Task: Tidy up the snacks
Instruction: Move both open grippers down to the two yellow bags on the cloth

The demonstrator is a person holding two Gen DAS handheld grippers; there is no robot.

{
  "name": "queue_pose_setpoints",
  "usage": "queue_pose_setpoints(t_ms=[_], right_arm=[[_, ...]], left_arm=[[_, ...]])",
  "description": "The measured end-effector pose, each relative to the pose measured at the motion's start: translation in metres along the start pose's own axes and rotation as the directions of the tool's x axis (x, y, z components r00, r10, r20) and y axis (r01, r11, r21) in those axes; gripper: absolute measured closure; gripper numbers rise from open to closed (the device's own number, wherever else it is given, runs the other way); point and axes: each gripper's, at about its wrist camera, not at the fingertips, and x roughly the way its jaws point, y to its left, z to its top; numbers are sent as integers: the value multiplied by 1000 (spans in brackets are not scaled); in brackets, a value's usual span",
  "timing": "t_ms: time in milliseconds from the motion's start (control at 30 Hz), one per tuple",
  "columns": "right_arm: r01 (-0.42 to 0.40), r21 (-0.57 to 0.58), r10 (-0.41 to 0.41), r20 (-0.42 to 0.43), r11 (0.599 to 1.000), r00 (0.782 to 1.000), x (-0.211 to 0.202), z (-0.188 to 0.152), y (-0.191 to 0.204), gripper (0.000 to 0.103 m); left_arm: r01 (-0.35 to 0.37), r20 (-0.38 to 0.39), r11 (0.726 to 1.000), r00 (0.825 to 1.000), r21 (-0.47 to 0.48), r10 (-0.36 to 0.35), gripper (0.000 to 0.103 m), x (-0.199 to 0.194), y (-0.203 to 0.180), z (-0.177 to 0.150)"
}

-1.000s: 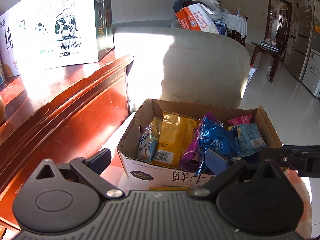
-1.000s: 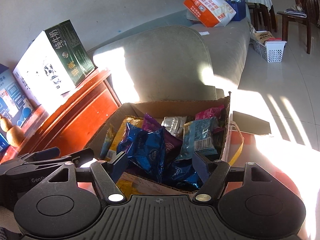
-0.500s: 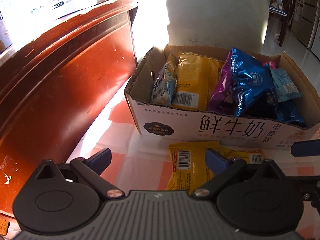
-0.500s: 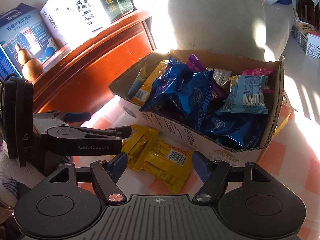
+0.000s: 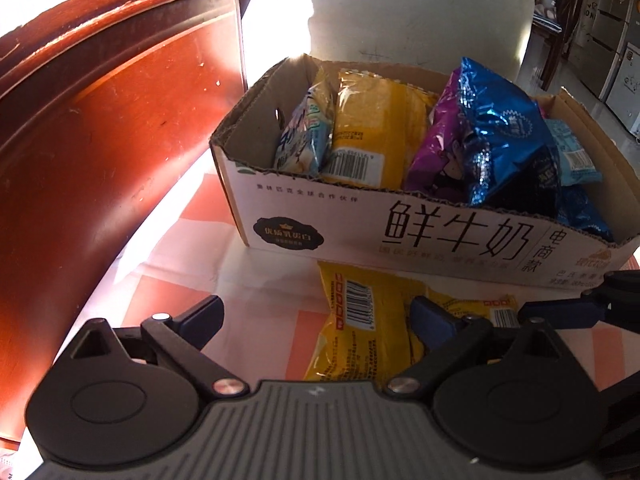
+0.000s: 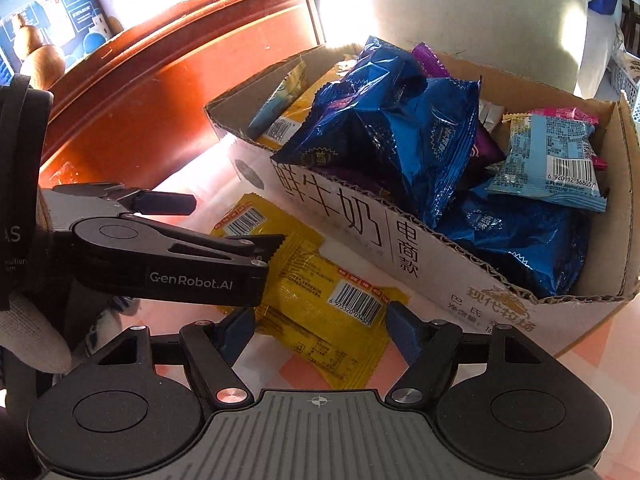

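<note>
A cardboard box (image 5: 360,220) (image 6: 360,232) printed with black characters holds several snack packets: blue foil ones (image 5: 500,128) (image 6: 400,128), a yellow one (image 5: 372,128), a purple one (image 5: 436,152) and a light blue one (image 6: 548,160). Two yellow packets (image 5: 360,320) (image 6: 320,280) lie flat on the tablecloth in front of the box. My left gripper (image 5: 316,312) (image 6: 236,220) hovers open over them from the left. My right gripper (image 6: 320,328) is low over the same packets. Its jaws are opening, the packets lie below the gap and the pads touch nothing.
A red wooden cabinet (image 5: 100,140) stands close on the left, with a gourd (image 6: 40,56) and printed cartons on top. A grey sofa back (image 5: 420,12) rises behind the box. The tablecloth (image 5: 180,280) is checked pink and white. A gloved hand (image 6: 28,332) holds the left gripper.
Both grippers have sunk and tipped down toward the table in front of the box. The yellow packets have come into view under the fingers. The box now fills more of each view.
</note>
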Motion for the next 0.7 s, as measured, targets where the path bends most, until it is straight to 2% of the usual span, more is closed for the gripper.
queue_pose_setpoints(t_ms=[100, 233, 300, 400, 533, 600, 700], right_arm=[[-60, -18, 59, -47, 998, 997, -1, -5, 5, 28], [-77, -122, 66, -92, 990, 994, -9, -9, 23, 30], [-70, -183, 57, -76, 981, 995, -17, -8, 31, 30], [-35, -260, 29, -28, 965, 999, -23, -3, 38, 28], [-26, -275, 22, -17, 961, 1000, -11, 7, 39, 25], [-31, -273, 22, -35, 961, 999, -4, 9, 35, 25], [-8, -333, -4, -35, 943, 999, 8, 4, 38, 25]], left_arm=[[-7, -19, 1000, 1000, 26, 7, 4, -5, 10, -6], [13, -39, 1000, 999, 18, -12, 7, -14, 29, -9], [12, -29, 999, 1000, 39, -11, 7, -20, 34, -9], [-26, -26, 996, 999, 85, 28, 7, -24, 34, -9], [43, -49, 997, 998, 67, -40, 7, -20, 32, -8], [52, -48, 993, 998, 109, -47, 7, -18, 26, -10], [67, -51, 989, 997, 135, -61, 7, -20, 21, -12]])
